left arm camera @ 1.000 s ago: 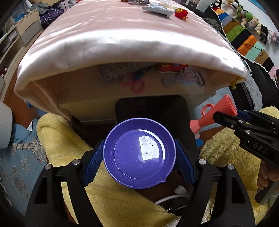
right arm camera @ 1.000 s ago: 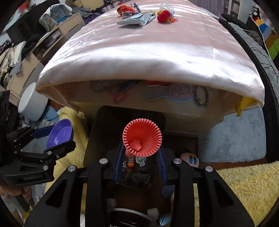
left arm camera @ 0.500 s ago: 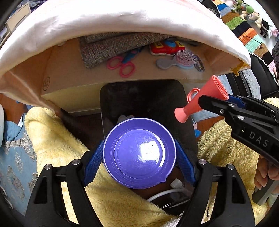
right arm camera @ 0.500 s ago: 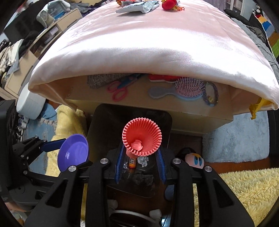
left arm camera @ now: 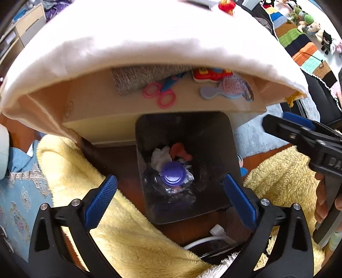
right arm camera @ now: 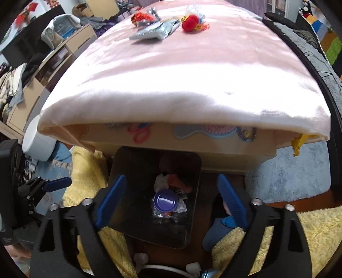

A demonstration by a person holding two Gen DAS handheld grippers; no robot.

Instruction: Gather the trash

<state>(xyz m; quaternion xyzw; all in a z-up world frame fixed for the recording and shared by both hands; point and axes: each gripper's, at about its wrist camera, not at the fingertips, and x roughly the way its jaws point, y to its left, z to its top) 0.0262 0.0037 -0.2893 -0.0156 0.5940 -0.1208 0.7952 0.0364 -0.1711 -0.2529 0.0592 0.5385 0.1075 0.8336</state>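
Trash still waiting for you lies at the far end of the pink-covered tabletop (right arm camera: 183, 70): a silvery foil wrapper (right arm camera: 155, 32), a crinkled red-and-silver wrapper (right arm camera: 142, 17) just to its left, and a small red ball-like piece with frilly bits (right arm camera: 190, 26) to its right. Expect all three to be very light and limp; the foil will likely slide on the satin cloth and crumple when pinched, so take it by a raised edge or a bunched fold, not flat from above. The red piece looks rounder and softer, so close on its middle. Your left gripper (left arm camera: 170, 200) and right gripper (right arm camera: 171, 197) both hover over the dark bin (left arm camera: 215, 136) on the floor at the near side of the tabletop; their jaws have just been opening, now stand wide apart, and nothing is between the pads. In the bin the purple lid (left arm camera: 172, 176) rests on crumpled white paper (left arm camera: 160, 157), with the coral funnel-shaped piece (left arm camera: 180, 150) just beyond it.
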